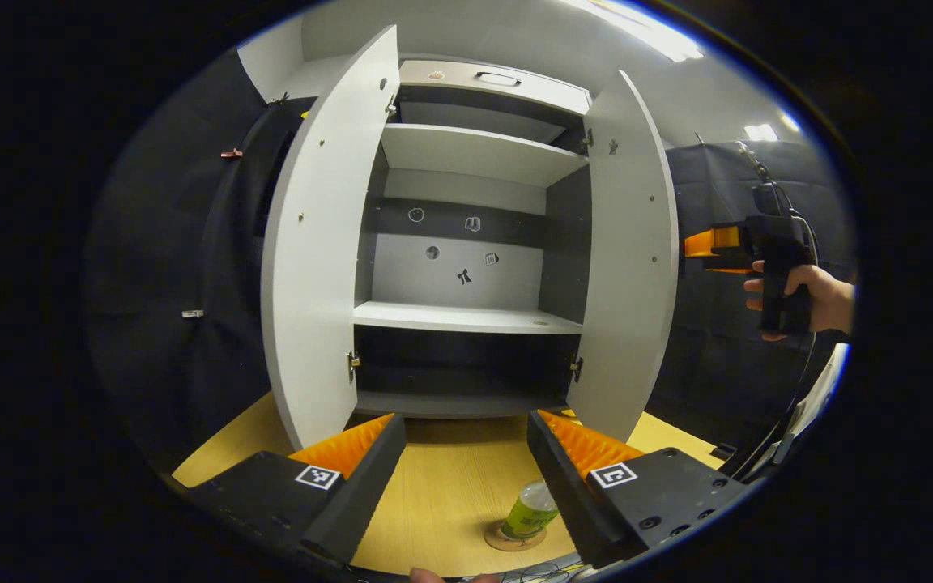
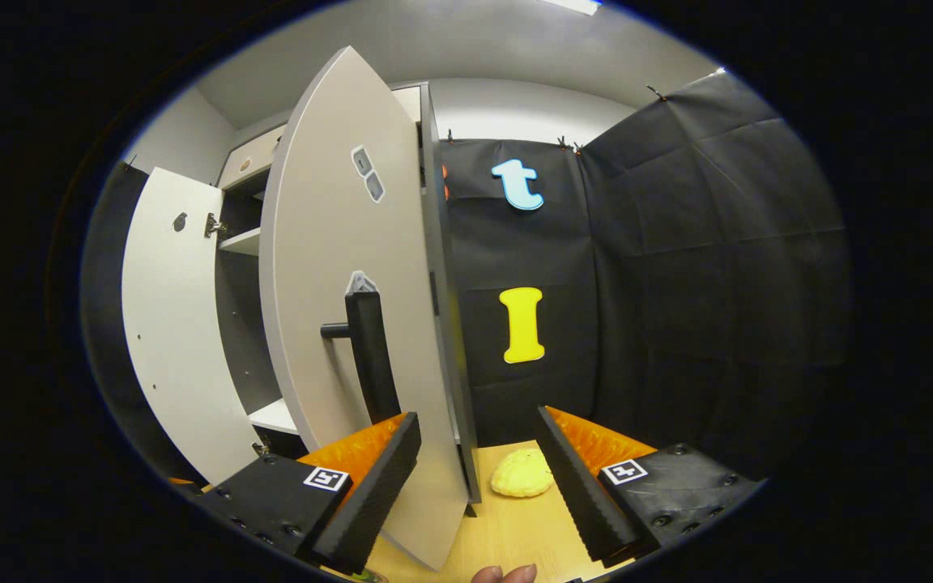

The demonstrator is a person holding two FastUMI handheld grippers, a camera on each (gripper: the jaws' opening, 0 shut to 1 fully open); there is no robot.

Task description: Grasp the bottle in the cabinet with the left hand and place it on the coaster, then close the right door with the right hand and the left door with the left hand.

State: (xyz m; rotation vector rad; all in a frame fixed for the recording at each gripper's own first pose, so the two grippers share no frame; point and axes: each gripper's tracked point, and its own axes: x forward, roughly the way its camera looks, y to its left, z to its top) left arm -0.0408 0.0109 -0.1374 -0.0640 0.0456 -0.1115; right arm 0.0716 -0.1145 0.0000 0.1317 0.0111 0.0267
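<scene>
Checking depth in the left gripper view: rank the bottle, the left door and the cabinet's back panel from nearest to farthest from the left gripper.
1. Bottle, on the coaster by its right finger.
2. Left door, open, ahead left.
3. Back panel, deep inside.

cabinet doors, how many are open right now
2, both open. The left door swings out on the cabinet's left, the right door on its right, and the right gripper straddles the right door's edge.

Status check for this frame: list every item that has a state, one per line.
bottle: upright on the coaster
left door: open
right door: open
cabinet: shelves bare
left gripper: open, holding nothing
right gripper: open, at the right door's edge, near the handle
</scene>
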